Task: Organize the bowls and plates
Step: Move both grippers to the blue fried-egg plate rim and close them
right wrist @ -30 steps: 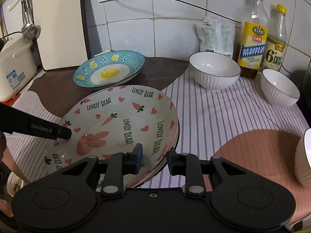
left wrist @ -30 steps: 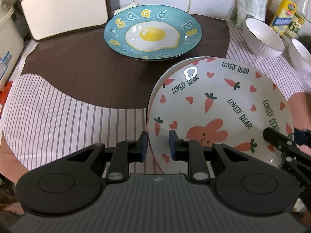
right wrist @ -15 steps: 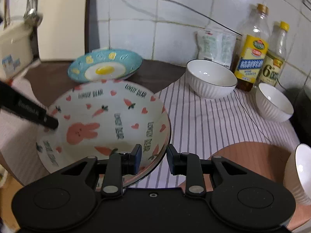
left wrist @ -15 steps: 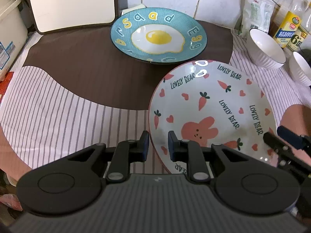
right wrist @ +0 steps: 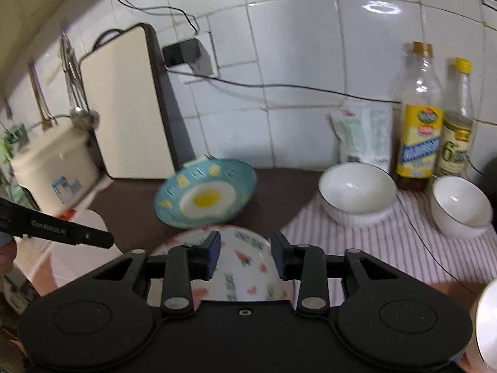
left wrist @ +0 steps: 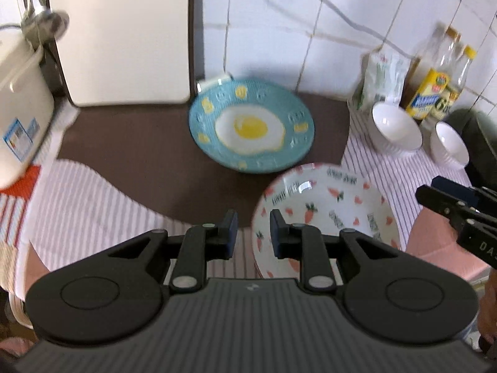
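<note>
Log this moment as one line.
right tool jaws opening, nothing gripped | left tool empty | carrot plate resting below both | egg plate behind it

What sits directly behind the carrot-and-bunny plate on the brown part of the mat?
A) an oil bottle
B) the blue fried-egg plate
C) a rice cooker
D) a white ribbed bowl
B: the blue fried-egg plate lies on the brown patch just beyond the carrot-and-bunny plate; the two white bowls and the bottles stand off to the right on the striped side.
</note>
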Action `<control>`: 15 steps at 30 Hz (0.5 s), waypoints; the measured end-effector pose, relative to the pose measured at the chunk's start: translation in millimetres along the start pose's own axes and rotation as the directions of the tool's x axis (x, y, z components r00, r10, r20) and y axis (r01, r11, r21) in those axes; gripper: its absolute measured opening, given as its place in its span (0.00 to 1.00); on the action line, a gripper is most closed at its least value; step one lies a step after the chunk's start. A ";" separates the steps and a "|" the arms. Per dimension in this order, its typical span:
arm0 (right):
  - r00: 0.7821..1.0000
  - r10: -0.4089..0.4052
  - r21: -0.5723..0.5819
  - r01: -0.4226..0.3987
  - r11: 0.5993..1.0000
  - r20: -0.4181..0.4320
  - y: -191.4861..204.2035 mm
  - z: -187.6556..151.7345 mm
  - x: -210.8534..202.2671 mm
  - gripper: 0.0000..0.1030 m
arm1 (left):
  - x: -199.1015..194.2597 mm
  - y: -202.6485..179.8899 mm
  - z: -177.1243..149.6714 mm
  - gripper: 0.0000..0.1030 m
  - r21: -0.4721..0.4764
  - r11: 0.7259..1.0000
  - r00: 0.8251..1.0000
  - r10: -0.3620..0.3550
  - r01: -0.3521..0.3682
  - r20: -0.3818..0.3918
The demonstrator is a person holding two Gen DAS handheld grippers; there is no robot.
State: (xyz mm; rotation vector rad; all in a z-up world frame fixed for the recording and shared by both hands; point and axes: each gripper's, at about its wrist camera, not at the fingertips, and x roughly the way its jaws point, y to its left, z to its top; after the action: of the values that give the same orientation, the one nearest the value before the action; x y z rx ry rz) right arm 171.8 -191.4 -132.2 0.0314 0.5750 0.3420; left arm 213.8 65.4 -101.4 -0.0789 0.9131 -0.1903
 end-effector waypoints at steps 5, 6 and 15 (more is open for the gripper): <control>0.997 0.073 -0.023 -0.073 0.997 0.018 7.9 18.8 17.6 0.54 | -5.5 19.8 22.8 0.24 -0.024 1.000 0.998 -0.004 0.006 0.070; 0.996 0.083 -0.020 -0.082 0.996 0.026 8.3 21.6 22.5 0.56 | -4.6 22.9 26.9 0.27 -0.026 1.000 0.996 0.003 -0.001 0.087; 0.990 0.092 0.035 -0.089 0.995 -0.106 3.9 46.5 97.1 0.65 | 48.9 44.1 52.9 0.49 0.011 0.991 0.982 0.134 -0.137 0.132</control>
State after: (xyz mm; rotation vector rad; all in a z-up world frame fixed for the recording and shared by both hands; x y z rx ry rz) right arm 271.7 -153.0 -143.8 0.0689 0.6867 0.4251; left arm 290.6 98.3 -113.8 -0.0103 0.7827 -0.0669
